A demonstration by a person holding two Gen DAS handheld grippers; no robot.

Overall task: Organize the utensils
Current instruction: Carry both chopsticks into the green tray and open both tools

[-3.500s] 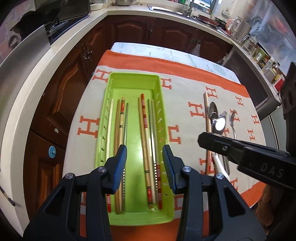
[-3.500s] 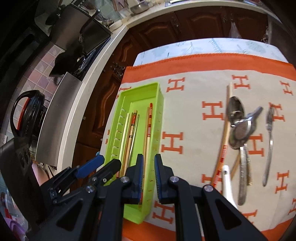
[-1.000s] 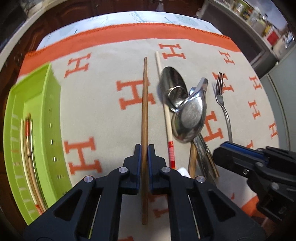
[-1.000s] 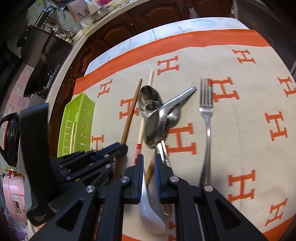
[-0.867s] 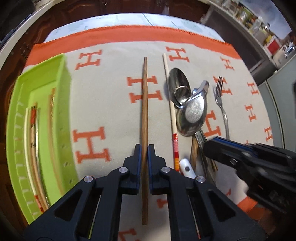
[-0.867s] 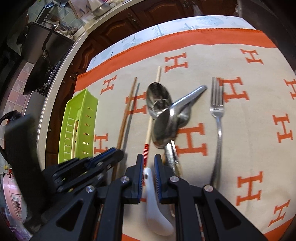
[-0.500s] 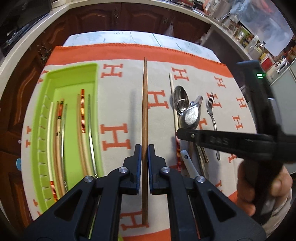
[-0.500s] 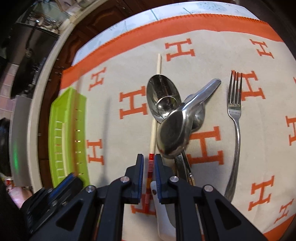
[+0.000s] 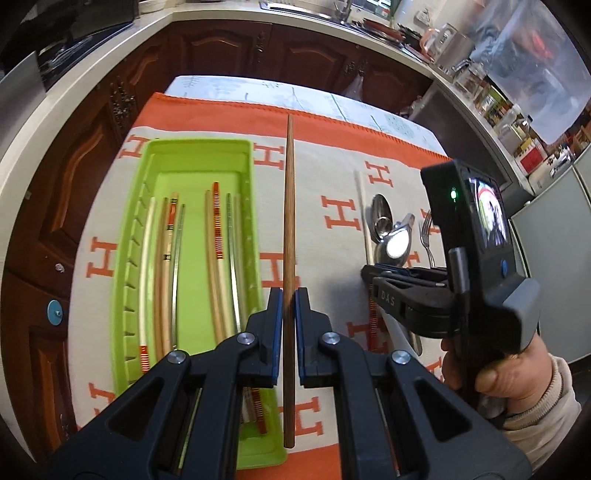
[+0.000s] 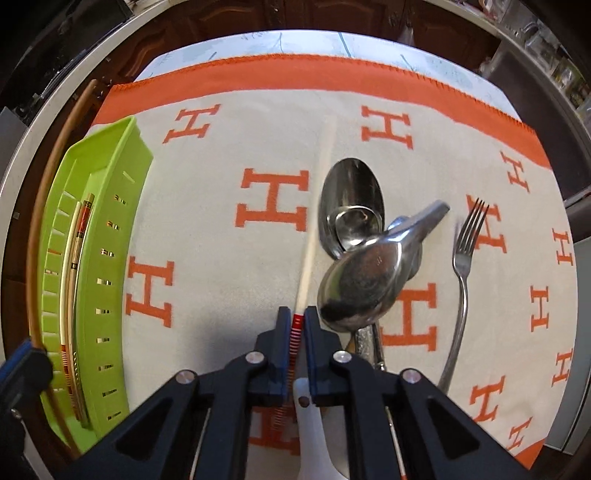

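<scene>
My left gripper is shut on a brown wooden chopstick, held above the cloth just right of the green tray. Several chopsticks lie lengthwise in that tray. My right gripper is down on the cloth, shut on the red-banded end of a pale chopstick. Right of it lie two steel spoons, overlapping, and a fork. A white ceramic spoon handle shows under the right gripper. The brown chopstick curves along the left edge of the right wrist view.
A cream cloth with orange H marks and an orange border covers the table. Dark wooden cabinets and a pale counter surround the table on the far and left sides. A person's hand holds the right gripper's grip.
My left gripper has carried the brown chopstick up and left, to beside the green tray. My right gripper has come down on the red-banded chopstick and closed on it.
</scene>
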